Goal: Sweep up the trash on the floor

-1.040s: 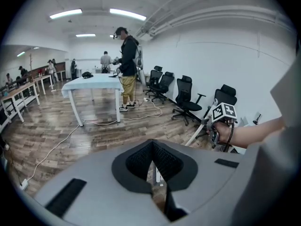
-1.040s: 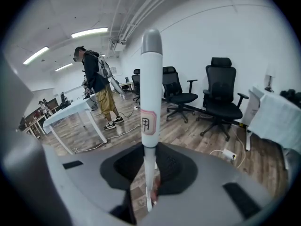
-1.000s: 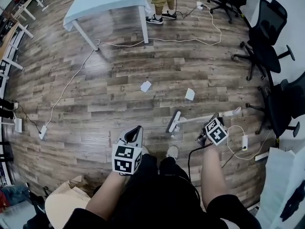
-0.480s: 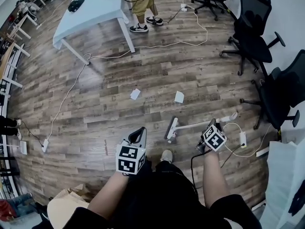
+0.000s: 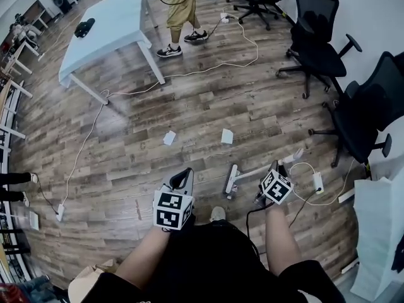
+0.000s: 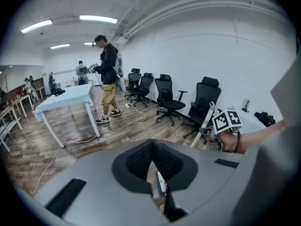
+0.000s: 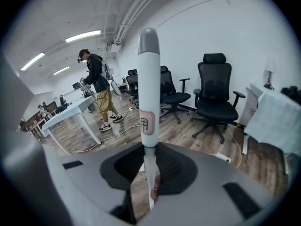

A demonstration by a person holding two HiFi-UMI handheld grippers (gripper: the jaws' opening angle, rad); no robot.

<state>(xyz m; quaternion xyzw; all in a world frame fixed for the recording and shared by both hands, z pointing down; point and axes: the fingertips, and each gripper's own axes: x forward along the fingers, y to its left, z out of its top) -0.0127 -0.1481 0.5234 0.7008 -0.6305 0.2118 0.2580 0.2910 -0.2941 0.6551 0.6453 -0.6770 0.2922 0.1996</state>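
Observation:
Two white scraps of paper lie on the wood floor, one on the left [image 5: 169, 137] and one on the right [image 5: 226, 136], just ahead of both grippers. My right gripper [image 5: 273, 169] [image 7: 149, 185] is shut on the broom handle [image 7: 149, 102], a white shaft with a grey cap. The broom head [image 5: 231, 179] rests on the floor between the two grippers, short of the papers. My left gripper [image 5: 184, 174] [image 6: 158, 192] points forward with its jaws together; only a thin pale sliver shows between them, and I cannot tell what it is.
A light blue table [image 5: 107, 30] stands at the back left with a person [image 5: 178, 11] beside it. Black office chairs [image 5: 315, 40] line the right side. White cables [image 5: 208, 65] cross the floor, and a power strip [image 5: 317, 182] lies right of the broom.
The whole floor has slid down and left in the head view, so the two papers now lie closer to the grippers. Both grippers keep their hold and their spacing.

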